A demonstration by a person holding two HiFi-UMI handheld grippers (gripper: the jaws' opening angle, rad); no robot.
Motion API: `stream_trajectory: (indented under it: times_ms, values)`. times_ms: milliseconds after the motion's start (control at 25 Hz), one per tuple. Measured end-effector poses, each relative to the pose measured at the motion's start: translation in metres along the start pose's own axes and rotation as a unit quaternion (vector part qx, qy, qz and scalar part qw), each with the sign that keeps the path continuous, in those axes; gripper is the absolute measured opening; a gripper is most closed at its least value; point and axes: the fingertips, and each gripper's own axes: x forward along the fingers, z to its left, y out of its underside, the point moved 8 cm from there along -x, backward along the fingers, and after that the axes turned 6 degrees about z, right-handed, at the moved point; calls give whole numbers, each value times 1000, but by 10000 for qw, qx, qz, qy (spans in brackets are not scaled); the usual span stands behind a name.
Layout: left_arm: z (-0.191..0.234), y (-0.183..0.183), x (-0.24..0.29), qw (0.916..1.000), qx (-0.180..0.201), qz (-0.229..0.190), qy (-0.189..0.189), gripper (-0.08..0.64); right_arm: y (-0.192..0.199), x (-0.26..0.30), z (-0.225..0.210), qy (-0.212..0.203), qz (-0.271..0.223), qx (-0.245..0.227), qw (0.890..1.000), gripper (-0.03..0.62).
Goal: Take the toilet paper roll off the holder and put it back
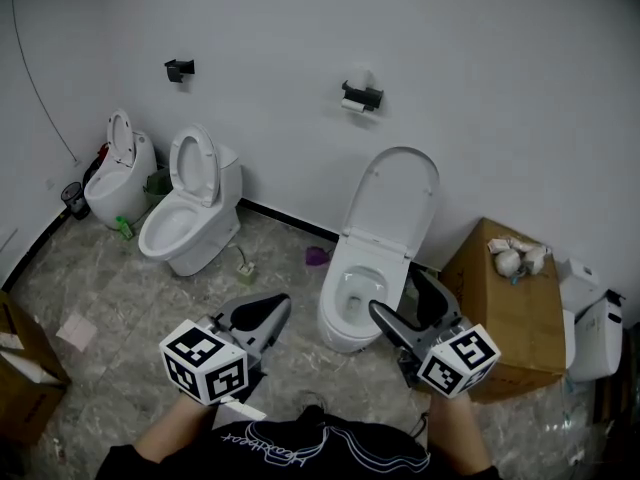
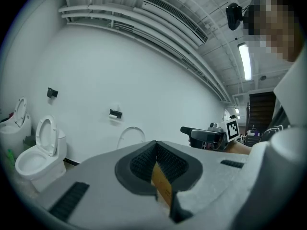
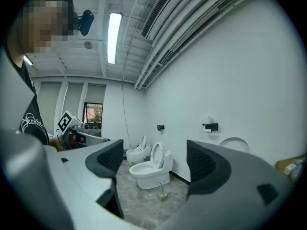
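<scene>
A black holder (image 1: 362, 96) is fixed to the white wall above the middle toilet, and a small white toilet paper roll (image 1: 352, 106) hangs on it. The same holder (image 2: 115, 114) is far off in the left gripper view, and the holder (image 3: 211, 126) is also far off in the right gripper view. Both grippers are held low, well short of the wall. My left gripper (image 1: 280, 306) (image 2: 154, 150) is shut with nothing held. My right gripper (image 1: 395, 290) (image 3: 156, 159) stands open and empty.
Three white toilets stand along the wall: one with its lid up (image 1: 375, 258) straight ahead, and two (image 1: 190, 213) (image 1: 118, 173) to the left. A second black holder (image 1: 180, 68) is mounted farther left. A cardboard box (image 1: 505, 318) stands at the right, another (image 1: 25, 368) at the left edge.
</scene>
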Motion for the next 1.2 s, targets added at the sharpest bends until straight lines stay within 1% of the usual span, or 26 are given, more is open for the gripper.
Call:
stream_trajectory:
  times_ms: [160,360,560,760,880,1040,1200]
  values:
    - [29,-4,22,10000,-12,28,-89,5,0,32,-27,42,-16,-70,10000,426]
    - [78,-18,63,9999,-31,68,-149,5,-7,87,-75,91,-68,-89,9999,437]
    - [142,-44,126,9996,-128,86,-231,5,-15,158,-140,15,-5,-30,10000,442]
    - [208,-71,191,9994,-124,72,-309,5,-21,230,-201,-58,76,-9,10000,443]
    - [241,-82,228,9992,-222,50,-327,5,-20,264,-235,-89,135,5,9999,445]
    - [267,-95,262,9992,-184,115,-321,5,-22,293,-269,-81,162,54,9998,445]
    - [283,-102,280,9992,-98,160,-367,5,-27,311,-292,-59,160,89,9998,443]
